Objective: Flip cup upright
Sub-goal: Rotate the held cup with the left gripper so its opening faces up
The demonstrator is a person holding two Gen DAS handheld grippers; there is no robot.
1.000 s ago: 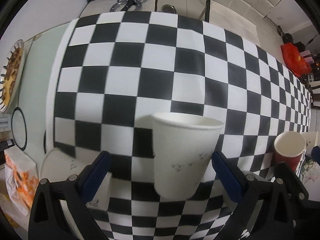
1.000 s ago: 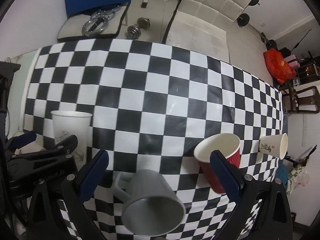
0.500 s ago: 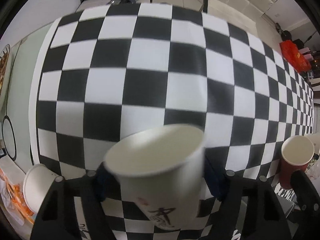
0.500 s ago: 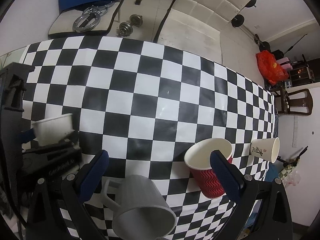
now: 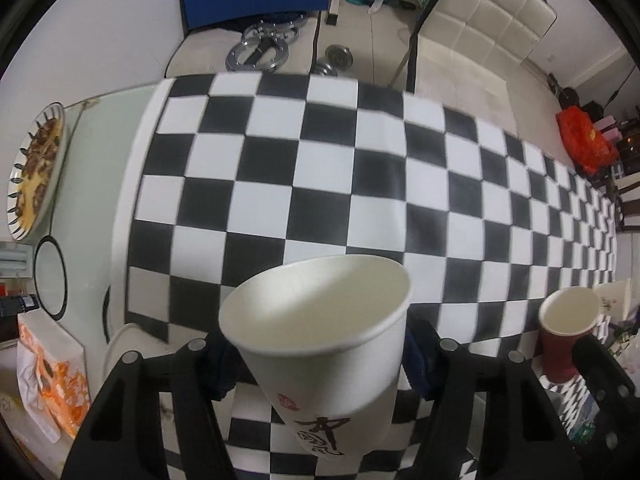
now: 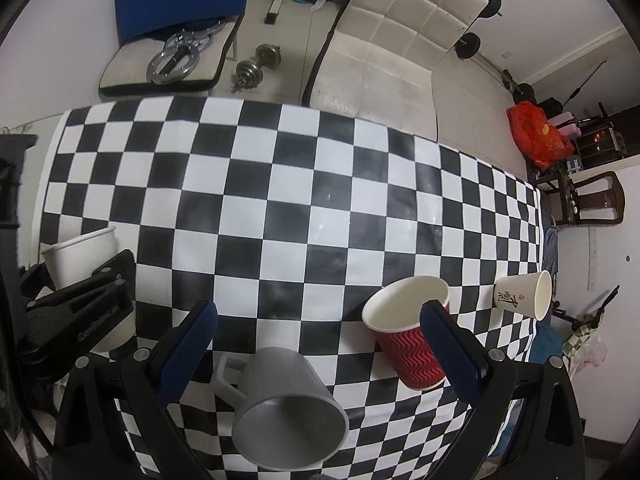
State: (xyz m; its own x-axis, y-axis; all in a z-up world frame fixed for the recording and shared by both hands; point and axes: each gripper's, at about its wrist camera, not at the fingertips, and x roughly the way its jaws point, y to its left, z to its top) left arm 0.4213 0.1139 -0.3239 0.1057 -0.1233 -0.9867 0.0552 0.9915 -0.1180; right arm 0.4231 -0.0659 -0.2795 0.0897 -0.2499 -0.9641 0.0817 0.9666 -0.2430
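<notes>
Flip looks mostly done imo. Left gripper is clamped on the white paper cup, held above the checkered desk near its front-left edge. Mouth up, long axis roughly vertical w/ slight tilt. Just needs setting down + release. Right gripper is spread apart, holding nothing.

Left claw: closed on the white paper cup, both blue-padded fingers pressed against its sides, mouth turned up and tilted toward the far side. Right claw: fingers spread wide, nothing held between them, raised above the near edge of the surface.
</notes>
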